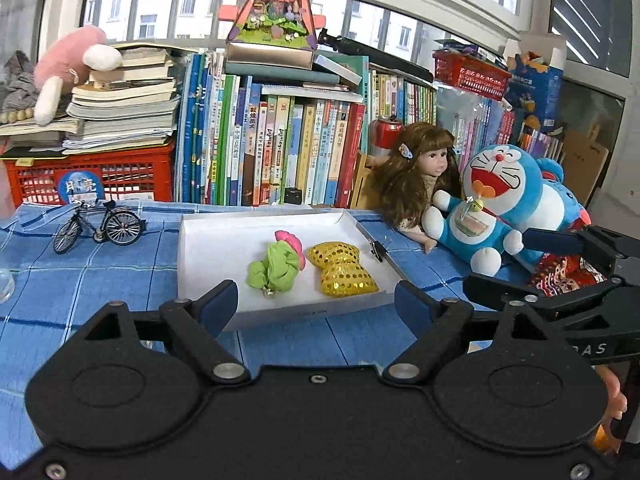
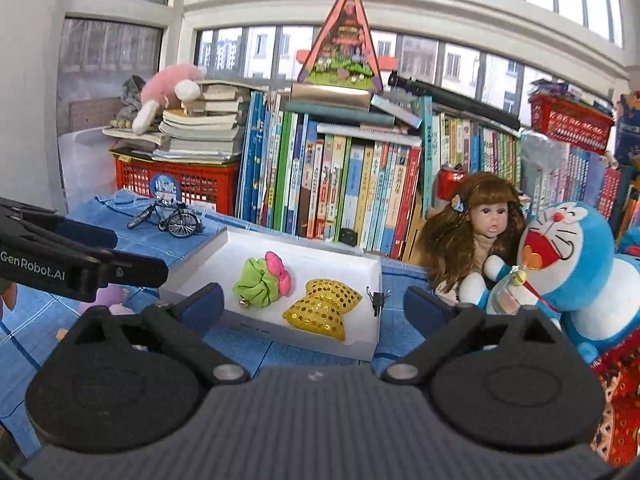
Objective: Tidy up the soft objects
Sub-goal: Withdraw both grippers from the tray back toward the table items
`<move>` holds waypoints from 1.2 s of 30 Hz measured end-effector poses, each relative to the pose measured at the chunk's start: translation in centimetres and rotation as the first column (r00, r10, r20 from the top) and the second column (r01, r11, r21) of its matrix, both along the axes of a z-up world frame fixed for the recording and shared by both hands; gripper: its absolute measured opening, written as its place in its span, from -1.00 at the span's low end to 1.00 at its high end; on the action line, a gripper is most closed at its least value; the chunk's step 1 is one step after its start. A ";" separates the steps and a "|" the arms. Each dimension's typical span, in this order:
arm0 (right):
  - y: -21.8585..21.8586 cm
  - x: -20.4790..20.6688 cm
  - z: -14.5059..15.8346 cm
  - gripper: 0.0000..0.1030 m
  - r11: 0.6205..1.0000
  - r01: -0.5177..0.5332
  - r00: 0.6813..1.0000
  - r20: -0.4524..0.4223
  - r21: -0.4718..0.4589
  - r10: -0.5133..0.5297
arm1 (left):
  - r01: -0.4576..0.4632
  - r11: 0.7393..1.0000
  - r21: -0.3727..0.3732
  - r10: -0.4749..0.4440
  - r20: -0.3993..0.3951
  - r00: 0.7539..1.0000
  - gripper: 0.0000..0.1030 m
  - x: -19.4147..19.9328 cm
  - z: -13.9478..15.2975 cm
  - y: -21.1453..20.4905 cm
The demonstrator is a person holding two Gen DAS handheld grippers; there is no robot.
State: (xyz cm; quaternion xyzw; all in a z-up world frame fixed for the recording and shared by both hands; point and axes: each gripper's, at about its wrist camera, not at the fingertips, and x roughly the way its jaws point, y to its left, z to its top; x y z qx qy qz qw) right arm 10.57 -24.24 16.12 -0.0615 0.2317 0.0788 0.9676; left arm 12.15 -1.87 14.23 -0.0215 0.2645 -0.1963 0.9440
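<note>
A white box (image 1: 208, 248) (image 2: 360, 268) lies on the blue checked cloth. In it lie a green and pink soft toy (image 1: 276, 266) (image 2: 262, 282) and a yellow sequined bow (image 1: 340, 270) (image 2: 322, 308). My left gripper (image 1: 316, 304) is open and empty, just in front of the box. My right gripper (image 2: 314, 306) is open and empty, also in front of the box; it shows at the right of the left wrist view (image 1: 560, 276). A red patterned soft item (image 1: 564, 276) (image 2: 620, 392) lies at the right. A purple soft thing (image 2: 106, 296) lies under the left gripper's finger.
A Doraemon plush (image 1: 496, 204) (image 2: 568, 264) and a doll (image 1: 416, 172) (image 2: 476, 232) sit at the right. A toy bicycle (image 1: 100, 226) (image 2: 168, 216) stands back left. Books (image 1: 280, 140), a red crate (image 1: 88, 176) and a black clip (image 2: 376, 300) are behind and beside the box.
</note>
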 end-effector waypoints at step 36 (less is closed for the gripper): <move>-2.1 -10.8 -10.8 1.00 0.959 0.278 0.960 0.023 0.062 -0.280 | -0.268 0.963 -0.030 0.270 0.060 0.961 0.74 -11.2 -11.4 6.5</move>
